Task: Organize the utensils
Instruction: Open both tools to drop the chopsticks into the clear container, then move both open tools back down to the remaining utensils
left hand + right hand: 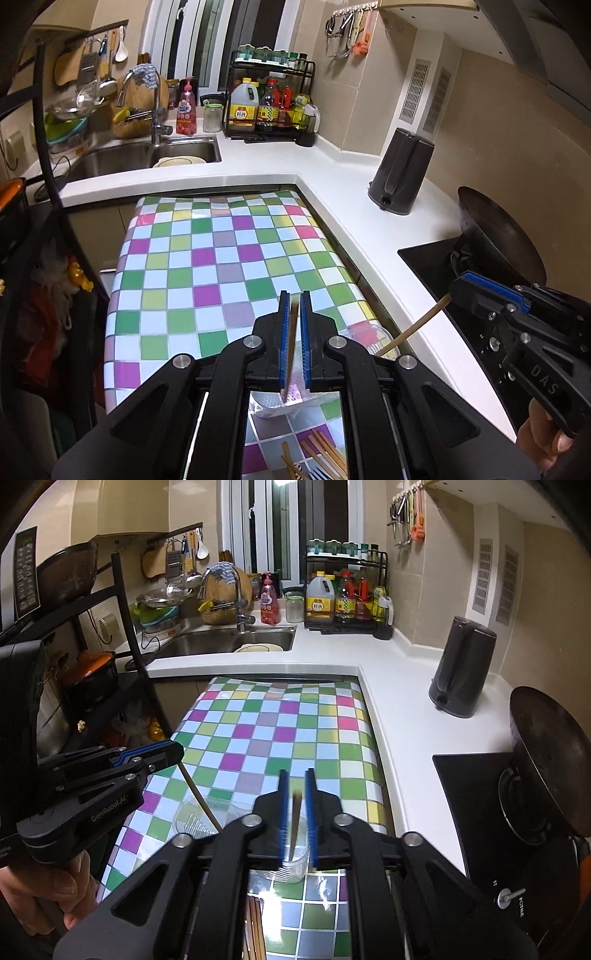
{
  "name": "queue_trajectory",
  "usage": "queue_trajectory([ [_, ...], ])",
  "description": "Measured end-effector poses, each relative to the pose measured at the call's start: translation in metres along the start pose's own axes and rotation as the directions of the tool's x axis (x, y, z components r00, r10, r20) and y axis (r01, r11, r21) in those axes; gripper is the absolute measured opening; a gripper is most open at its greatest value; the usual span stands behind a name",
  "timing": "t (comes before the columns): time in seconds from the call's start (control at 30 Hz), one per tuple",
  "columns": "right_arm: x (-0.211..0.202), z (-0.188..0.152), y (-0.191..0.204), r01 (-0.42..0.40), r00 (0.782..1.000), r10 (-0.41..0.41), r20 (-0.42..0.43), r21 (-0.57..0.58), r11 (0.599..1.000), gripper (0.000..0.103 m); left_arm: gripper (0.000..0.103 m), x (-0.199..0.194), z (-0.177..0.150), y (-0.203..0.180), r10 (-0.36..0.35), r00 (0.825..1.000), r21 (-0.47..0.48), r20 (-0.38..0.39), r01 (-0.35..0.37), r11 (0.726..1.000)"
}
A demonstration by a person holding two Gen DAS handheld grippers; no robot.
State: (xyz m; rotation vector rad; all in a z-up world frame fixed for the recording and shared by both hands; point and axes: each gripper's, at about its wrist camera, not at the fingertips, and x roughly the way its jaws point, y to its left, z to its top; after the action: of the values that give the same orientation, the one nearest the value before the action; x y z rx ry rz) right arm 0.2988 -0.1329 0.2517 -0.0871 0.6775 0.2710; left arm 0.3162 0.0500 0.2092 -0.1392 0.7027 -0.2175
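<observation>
In the left wrist view my left gripper [294, 295] has a brown chopstick [291, 347] standing between its blue pads with thin gaps on both sides, so the jaws are open. The chopstick's lower end reaches a clear plastic cup [273, 404]. In the right wrist view my right gripper [296, 774] is open around a second chopstick [295, 823], clear space on each side, its tip down in a clear cup [295, 867]. The left gripper [176, 752] shows at the left there, its chopstick [201, 797] slanting into the other cup [192, 819]. Loose chopsticks and forks [314, 458] lie nearest me.
Both cups stand on a checkered tablecloth [207, 258]. A white L-shaped counter [362, 229] borders it, with a dark kettle [400, 173], a wok [498, 236] on a black hob, a sink [147, 155] and a bottle rack [269, 99]. A black shelf frame [122, 657] stands left.
</observation>
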Motion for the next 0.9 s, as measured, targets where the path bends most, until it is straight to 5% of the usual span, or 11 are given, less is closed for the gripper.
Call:
queue_trajectory([
  [0.03, -0.003, 0.0, -0.001, 0.002, 1.0, -0.002, 0.008, -0.001, 1.0, 0.039, 0.022, -0.004, 0.0, 0.0, 0.0, 1.0, -0.004, 0.008, 0.0, 1.0],
  [0.1, -0.014, -0.002, -0.001, 0.017, 0.999, -0.017, 0.035, -0.012, 1.0, 0.041, 0.032, -0.016, 0.001, -0.002, 0.009, 0.999, 0.004, 0.041, -0.009, 1.0],
  [0.33, -0.082, -0.03, -0.012, -0.012, 0.984, 0.012, 0.175, -0.002, 1.0, 0.042, 0.039, -0.075, -0.024, -0.007, 0.032, 0.983, 0.017, 0.18, -0.036, 0.999],
  [0.6, -0.104, -0.142, -0.02, -0.074, 0.98, 0.07, 0.184, 0.016, 0.997, 0.042, 0.039, -0.094, -0.154, -0.006, 0.038, 0.987, -0.017, 0.158, -0.036, 0.999],
  [0.7, -0.091, -0.189, -0.016, -0.085, 0.984, 0.083, 0.157, 0.011, 0.996, 0.036, 0.039, -0.095, -0.205, -0.009, 0.066, 0.987, -0.007, 0.15, -0.065, 0.998],
  [0.8, -0.069, -0.226, -0.011, -0.115, 0.987, 0.114, 0.111, 0.003, 0.993, 0.009, 0.02, -0.092, -0.25, -0.014, 0.052, 0.992, 0.011, 0.112, -0.054, 0.998],
  [0.9, -0.047, -0.254, -0.008, -0.157, 0.987, 0.156, 0.033, 0.023, 0.987, 0.005, 0.014, -0.088, -0.279, -0.015, 0.022, 0.998, 0.004, 0.056, -0.023, 1.0],
])
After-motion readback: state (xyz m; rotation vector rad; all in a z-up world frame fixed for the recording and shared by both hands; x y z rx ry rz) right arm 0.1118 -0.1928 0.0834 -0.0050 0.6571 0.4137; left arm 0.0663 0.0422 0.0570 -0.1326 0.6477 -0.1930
